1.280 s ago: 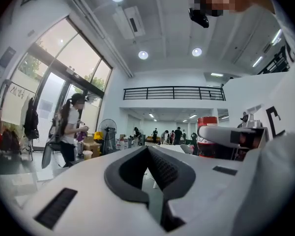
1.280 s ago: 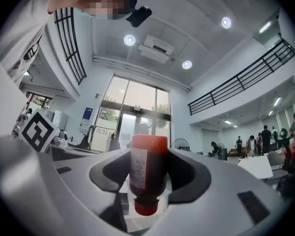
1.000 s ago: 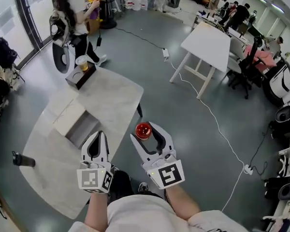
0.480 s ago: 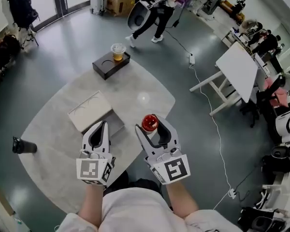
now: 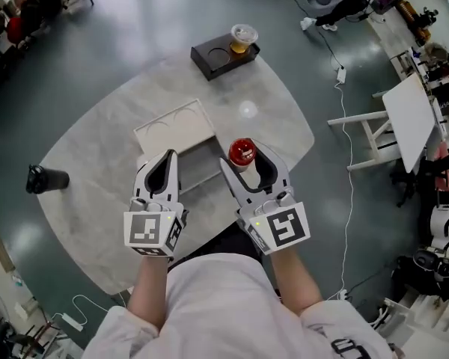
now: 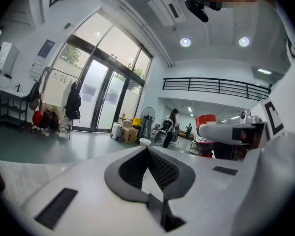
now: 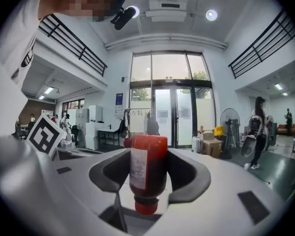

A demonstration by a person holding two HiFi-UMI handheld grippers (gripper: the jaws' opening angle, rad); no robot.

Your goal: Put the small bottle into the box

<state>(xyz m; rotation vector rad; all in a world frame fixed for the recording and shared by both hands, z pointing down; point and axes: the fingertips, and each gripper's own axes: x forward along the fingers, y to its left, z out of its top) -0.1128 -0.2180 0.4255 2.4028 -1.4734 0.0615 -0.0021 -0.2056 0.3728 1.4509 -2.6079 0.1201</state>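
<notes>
The small bottle (image 5: 242, 152), filled with red and white-labelled, is clamped between the jaws of my right gripper (image 5: 245, 156). In the right gripper view the bottle (image 7: 147, 171) hangs upside down, its cap toward the camera. Just left of it lies the open white box (image 5: 198, 172), its lid (image 5: 173, 128) flat behind it. My left gripper (image 5: 169, 157) hovers over the box's left part, jaws together and empty; in the left gripper view its fingertips (image 6: 148, 149) meet.
The grey stone table (image 5: 284, 126) has a rounded outline. A black tray (image 5: 218, 57) with a cup of drink (image 5: 243, 36) stands at its far edge. A dark bottle (image 5: 46, 178) lies off the table's left side. A white desk (image 5: 423, 118) stands at right.
The view has swung over the table. Both grippers have moved from beyond the table's near edge to above the open box, the right one still gripping the bottle.
</notes>
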